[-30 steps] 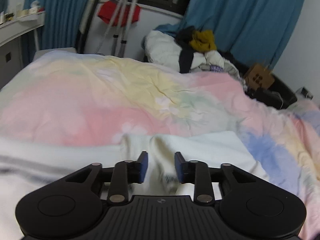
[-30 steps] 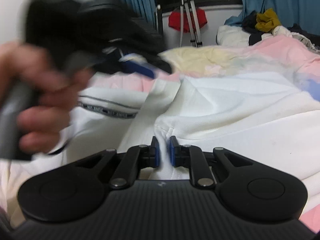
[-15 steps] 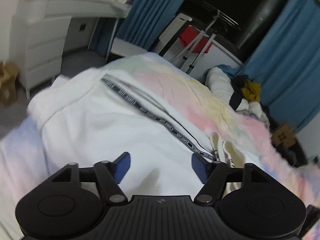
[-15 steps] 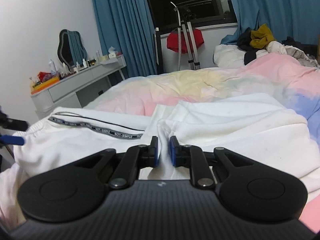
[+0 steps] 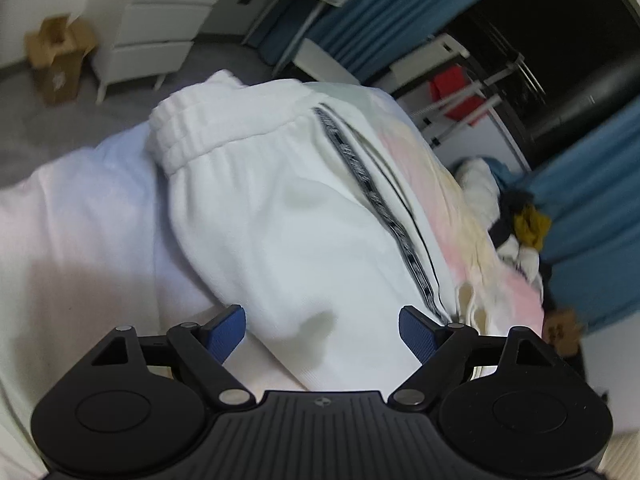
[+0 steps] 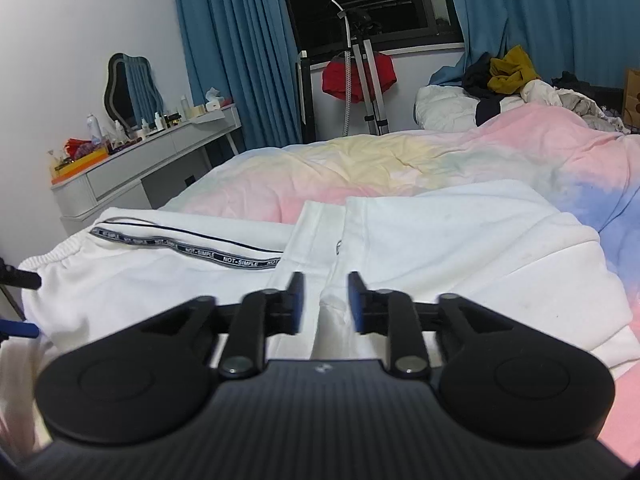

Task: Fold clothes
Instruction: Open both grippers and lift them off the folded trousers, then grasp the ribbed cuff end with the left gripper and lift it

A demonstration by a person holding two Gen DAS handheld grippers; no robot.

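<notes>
Both tongs had just opened, the left gripper (image 5: 322, 330) and right gripper (image 6: 323, 302) releasing the white trousers (image 6: 180, 280), so that fold looked finished.

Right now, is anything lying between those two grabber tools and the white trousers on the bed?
Nothing visible does. The white trousers lie directly under both. The left gripper has just been opening its jaws, fabric below them, unpinched. The right gripper has just been opening too, a fold between its jaws.
</notes>
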